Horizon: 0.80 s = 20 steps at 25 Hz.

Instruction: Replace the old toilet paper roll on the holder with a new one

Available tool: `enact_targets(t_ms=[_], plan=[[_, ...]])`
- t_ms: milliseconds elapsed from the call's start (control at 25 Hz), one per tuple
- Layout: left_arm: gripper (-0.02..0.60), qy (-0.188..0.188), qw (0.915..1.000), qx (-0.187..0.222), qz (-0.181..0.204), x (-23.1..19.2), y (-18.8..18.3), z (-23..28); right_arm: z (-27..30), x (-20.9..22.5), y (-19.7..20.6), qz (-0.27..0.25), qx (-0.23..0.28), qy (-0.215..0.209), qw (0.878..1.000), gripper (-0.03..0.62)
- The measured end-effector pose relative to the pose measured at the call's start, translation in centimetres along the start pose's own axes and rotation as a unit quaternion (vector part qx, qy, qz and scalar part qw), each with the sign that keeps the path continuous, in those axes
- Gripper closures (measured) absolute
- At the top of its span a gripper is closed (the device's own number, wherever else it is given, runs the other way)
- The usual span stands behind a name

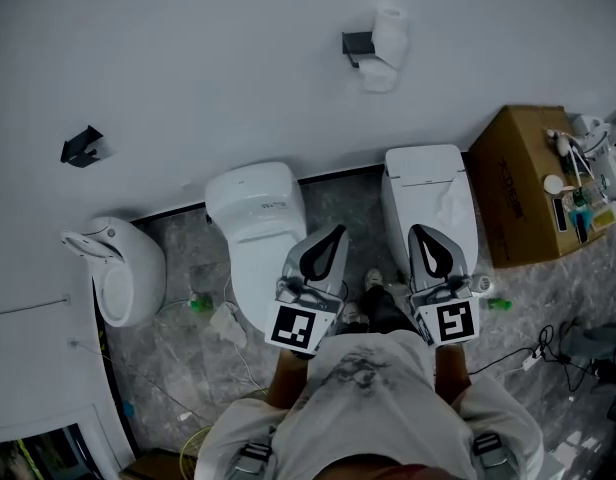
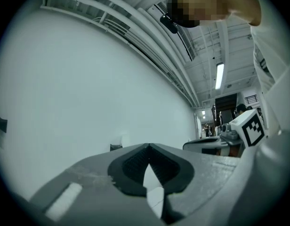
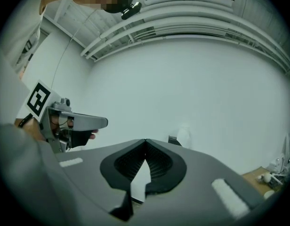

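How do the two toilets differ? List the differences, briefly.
The left toilet is rounded, with a curved tank; the right toilet is boxy and flat-topped. The left toilet stands next to the urinal, the right toilet next to the cardboard box. Both are white, lids down, backed against the wall.

Head cam is looking steeply down from over the person's chest, taking in left claw (image 1: 337,231), right claw (image 1: 421,230), two toilets (image 1: 253,208), floor (image 1: 168,368) & wall (image 1: 188,58) w/ the holder (image 1: 358,43). Each claw cam is sitting close behind its own jaws, facing level along them twd the wall. All 3 views are sharing wall + holder; each claw cam is also catching the other claw at its side.
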<state>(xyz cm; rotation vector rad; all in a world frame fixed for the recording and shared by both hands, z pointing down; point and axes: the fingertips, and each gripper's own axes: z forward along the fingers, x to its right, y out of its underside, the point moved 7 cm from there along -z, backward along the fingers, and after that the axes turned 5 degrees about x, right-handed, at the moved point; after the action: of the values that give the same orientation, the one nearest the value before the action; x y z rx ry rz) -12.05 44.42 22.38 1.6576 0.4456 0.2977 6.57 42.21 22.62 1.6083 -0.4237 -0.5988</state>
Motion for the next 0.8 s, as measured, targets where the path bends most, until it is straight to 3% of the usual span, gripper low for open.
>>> enact_targets(t_ms=[400,800], plan=[[0.578,-0.01,0.9999,-0.01,0.002,-2.6,1.3,3.8,4.2,2.5,1.4,0.006,-0.001,-0.008,1.0,0.592],[0.578,-0.022,0.9994,-0.026,0.01,-5.1,2.6,11.5,10.2,8.4,3.3,0.023,-0.007,-0.018,1.0,0.592]])
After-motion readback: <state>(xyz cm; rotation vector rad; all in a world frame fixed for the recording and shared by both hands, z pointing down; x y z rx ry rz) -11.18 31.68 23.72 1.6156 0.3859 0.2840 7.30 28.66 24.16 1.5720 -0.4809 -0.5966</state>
